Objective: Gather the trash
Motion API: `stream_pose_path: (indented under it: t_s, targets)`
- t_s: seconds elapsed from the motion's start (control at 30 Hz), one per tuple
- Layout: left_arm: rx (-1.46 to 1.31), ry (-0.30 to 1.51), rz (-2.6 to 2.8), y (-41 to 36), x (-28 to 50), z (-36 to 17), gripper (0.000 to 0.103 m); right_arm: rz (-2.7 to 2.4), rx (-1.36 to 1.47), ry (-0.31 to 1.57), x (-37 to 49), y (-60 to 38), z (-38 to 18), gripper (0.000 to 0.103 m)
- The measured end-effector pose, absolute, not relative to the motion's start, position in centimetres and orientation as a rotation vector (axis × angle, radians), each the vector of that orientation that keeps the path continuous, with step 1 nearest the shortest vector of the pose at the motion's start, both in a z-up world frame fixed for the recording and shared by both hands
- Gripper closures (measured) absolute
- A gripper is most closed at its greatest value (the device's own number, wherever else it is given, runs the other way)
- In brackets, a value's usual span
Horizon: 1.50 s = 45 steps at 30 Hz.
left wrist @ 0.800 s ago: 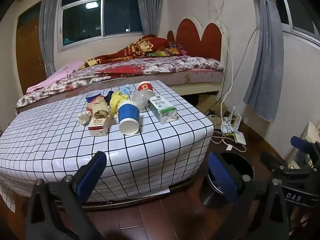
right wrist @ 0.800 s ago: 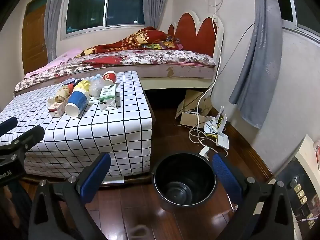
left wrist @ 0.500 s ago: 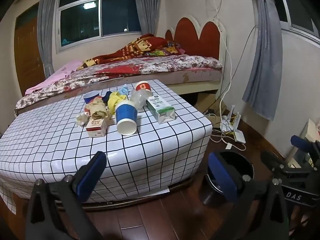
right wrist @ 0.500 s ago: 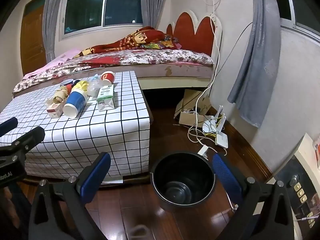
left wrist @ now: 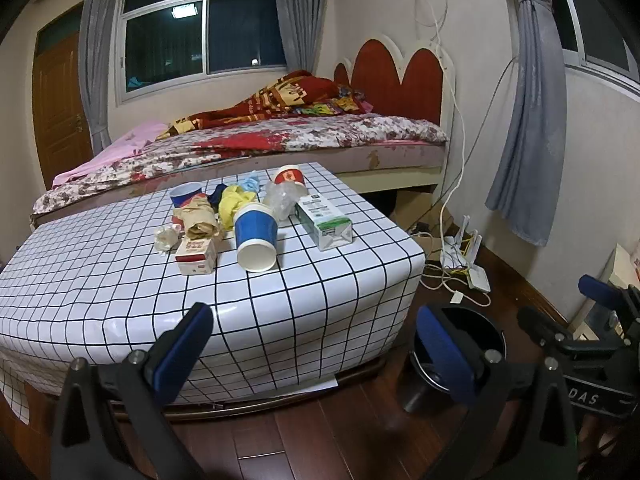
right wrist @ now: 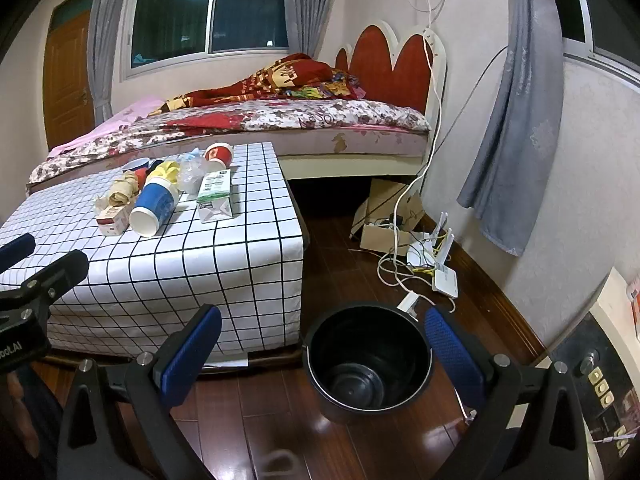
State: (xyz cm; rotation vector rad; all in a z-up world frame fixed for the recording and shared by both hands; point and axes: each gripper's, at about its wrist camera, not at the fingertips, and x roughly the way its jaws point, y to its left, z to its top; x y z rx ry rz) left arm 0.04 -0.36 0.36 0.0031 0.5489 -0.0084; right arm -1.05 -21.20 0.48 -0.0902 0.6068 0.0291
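Note:
A heap of trash lies on the checked table (left wrist: 120, 280): a tipped blue paper cup (left wrist: 256, 238), a green-and-white carton (left wrist: 324, 222), a small red-and-white box (left wrist: 196, 254), a crumpled brown paper bag (left wrist: 200, 220), a red cup (left wrist: 289, 176) and yellow wrappers (left wrist: 234, 202). A black bin (right wrist: 368, 360) stands empty on the floor beside the table. My left gripper (left wrist: 316, 344) hangs open short of the table's front edge, holding nothing. My right gripper (right wrist: 324, 344) is open above the bin, also empty. In the right wrist view the blue cup (right wrist: 154, 208) and carton (right wrist: 216, 196) lie at upper left.
A bed (left wrist: 280, 140) runs behind the table. White cables, a router (right wrist: 444, 276) and a cardboard box (right wrist: 384, 220) clutter the floor by the right wall. A grey curtain (right wrist: 516, 120) hangs there. The floor is dark wood.
Both views have shifted only slightly; the table's trash sits a touch lower and left in the left wrist view. Both grippers stay open and empty.

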Motion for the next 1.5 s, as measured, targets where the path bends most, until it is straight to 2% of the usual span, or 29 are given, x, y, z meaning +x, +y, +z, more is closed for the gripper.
stream_pose_path:
  t_s: [1.5]
  targets:
    - [-0.014, 0.55, 0.003, 0.9, 0.3, -0.3, 0.001, 0.04, -0.098, 0.61, -0.7, -20.4, 0.5, 0.001]
